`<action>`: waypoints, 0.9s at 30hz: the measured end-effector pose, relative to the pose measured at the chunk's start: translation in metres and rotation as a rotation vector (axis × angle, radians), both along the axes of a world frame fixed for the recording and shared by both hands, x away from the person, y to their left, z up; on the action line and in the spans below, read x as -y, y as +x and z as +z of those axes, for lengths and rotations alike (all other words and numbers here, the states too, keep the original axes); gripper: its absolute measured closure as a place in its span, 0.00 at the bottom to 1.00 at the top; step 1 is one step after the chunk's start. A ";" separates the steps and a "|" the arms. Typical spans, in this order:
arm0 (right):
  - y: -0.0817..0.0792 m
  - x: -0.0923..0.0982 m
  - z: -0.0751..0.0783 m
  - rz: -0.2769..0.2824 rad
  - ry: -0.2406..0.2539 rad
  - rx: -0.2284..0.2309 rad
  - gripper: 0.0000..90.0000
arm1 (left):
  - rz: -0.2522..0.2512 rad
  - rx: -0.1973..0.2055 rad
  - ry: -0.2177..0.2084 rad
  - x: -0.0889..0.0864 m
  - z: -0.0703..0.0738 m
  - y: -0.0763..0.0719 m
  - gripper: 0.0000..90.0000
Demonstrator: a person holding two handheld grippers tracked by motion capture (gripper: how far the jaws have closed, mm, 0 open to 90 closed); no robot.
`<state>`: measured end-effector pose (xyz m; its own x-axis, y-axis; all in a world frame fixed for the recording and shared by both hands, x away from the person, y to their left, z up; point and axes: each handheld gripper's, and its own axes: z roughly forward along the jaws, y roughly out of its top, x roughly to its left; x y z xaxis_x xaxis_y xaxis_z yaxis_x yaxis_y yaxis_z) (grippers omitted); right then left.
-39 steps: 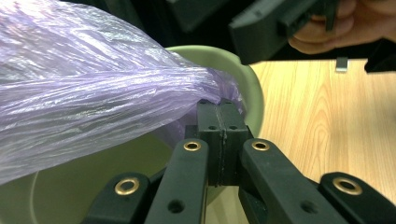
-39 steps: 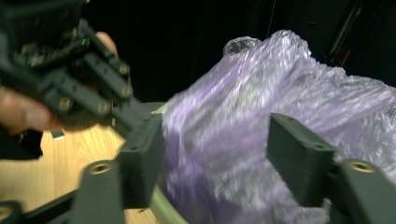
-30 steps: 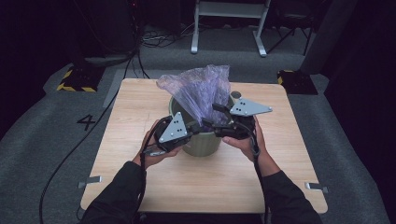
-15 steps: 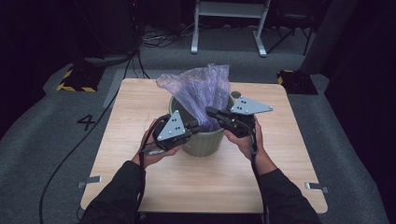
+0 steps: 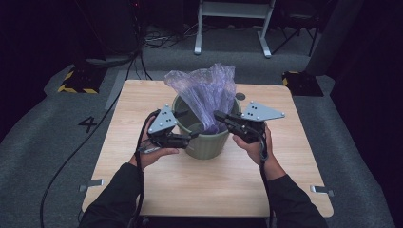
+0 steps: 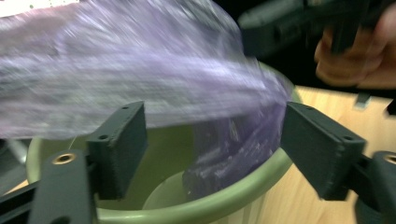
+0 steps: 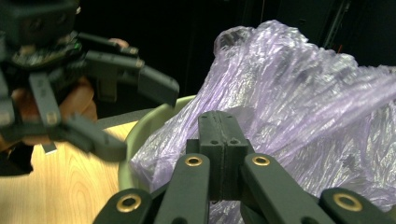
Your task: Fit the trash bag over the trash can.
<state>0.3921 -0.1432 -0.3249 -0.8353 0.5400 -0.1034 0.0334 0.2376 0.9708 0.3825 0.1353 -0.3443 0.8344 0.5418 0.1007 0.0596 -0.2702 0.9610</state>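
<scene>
Purple bag (image 5: 205,95) newly free of left fingers (image 6: 119,140)

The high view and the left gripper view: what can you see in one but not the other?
High view alone: the wooden table, grey floor with a painted 4, both forearms, and the left claw from outside.

Left gripper view alone: the left claw's two pads close up, standing apart, with the bag passing between them over the rim.

Both: the purple plastic bag, the green bin, and the right claw, farther off in the left gripper view.

Bag (image 5: 206,92) in bin (image 5: 204,142) at table (image 5: 142,190) centre — grippers left (image 5: 189,137) and right (image 5: 219,115)
</scene>
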 end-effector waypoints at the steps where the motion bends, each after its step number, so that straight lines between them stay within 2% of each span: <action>1: -0.001 0.000 0.000 0.004 -0.006 0.007 1.00 | -0.002 -0.010 -0.021 -0.003 0.002 0.001 0.24; 3: -0.004 0.001 -0.001 0.015 -0.014 0.019 1.00 | -0.021 -0.027 -0.068 -0.009 0.007 0.004 0.22; 5: -0.008 0.001 -0.002 0.028 -0.018 0.027 1.00 | -0.014 -0.041 -0.109 -0.013 0.014 0.007 0.22; 7: -0.012 0.000 -0.002 0.044 -0.026 0.043 1.00 | -0.017 -0.071 -0.131 -0.013 0.019 0.012 0.21; 11: -0.021 -0.001 -0.005 0.045 -0.056 0.076 1.00 | -0.010 -0.115 -0.141 -0.009 0.024 0.020 0.19; 13: -0.025 -0.001 -0.008 0.047 -0.060 0.086 1.00 | -0.032 -0.123 -0.129 -0.005 0.023 0.021 0.20; 15: -0.029 0.000 -0.011 0.047 -0.063 0.093 1.00 | -0.020 -0.116 -0.097 0.000 0.022 0.020 0.27; 17: -0.033 0.001 -0.014 0.047 -0.070 0.104 1.00 | -0.021 -0.112 -0.074 0.005 0.020 0.019 0.38; 20: -0.037 0.002 -0.017 0.051 -0.078 0.116 1.00 | -0.044 -0.091 -0.018 0.011 0.019 0.018 0.62; 24: -0.042 0.003 -0.021 0.058 -0.079 0.124 1.00 | -0.046 -0.054 0.010 0.015 0.019 0.014 0.89; 27: -0.044 0.004 -0.024 0.058 -0.080 0.123 1.00 | -0.068 -0.034 -0.001 0.015 0.020 0.012 1.00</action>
